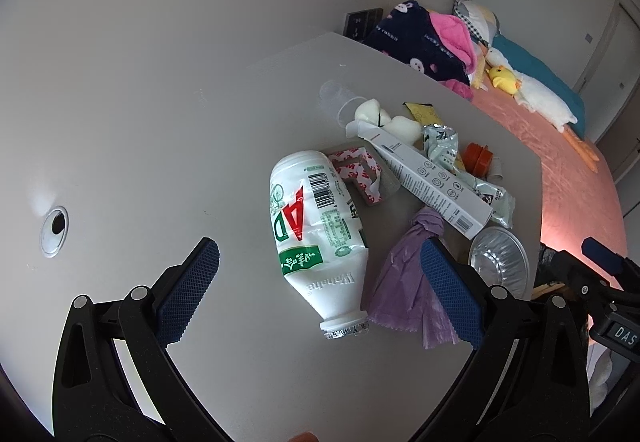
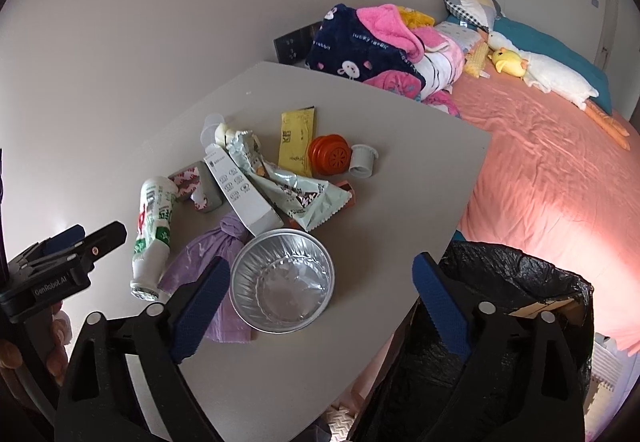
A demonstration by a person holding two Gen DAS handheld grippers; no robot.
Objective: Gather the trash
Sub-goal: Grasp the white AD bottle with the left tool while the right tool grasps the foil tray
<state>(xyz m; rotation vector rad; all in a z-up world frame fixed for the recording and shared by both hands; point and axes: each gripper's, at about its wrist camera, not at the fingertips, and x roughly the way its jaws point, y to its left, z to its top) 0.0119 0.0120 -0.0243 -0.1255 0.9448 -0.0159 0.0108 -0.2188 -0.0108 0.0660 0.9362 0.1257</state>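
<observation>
Trash lies in a heap on the grey table [image 1: 160,146]. A crushed white Wahaha bottle [image 1: 316,234] lies between the fingers of my open left gripper [image 1: 320,282], next to a knotted purple bag [image 1: 404,282]. My open right gripper [image 2: 320,306] hovers above a foil bowl [image 2: 282,280] at the table's near edge. Behind lie a long white carton [image 2: 240,194], a pale green wrapper [image 2: 296,190], a yellow sachet [image 2: 298,140], an orange cap [image 2: 330,154] and a grey cup [image 2: 362,160]. A bin with a black liner [image 2: 500,282] stands right of the table.
A bed [image 2: 540,178] with a pink sheet, bundled blankets [image 2: 380,46] and plush toys [image 2: 508,62] runs behind and right of the table. A cable hole [image 1: 55,230] sits in the table's left part. Red-printed tape backing [image 1: 360,178] lies beside the bottle.
</observation>
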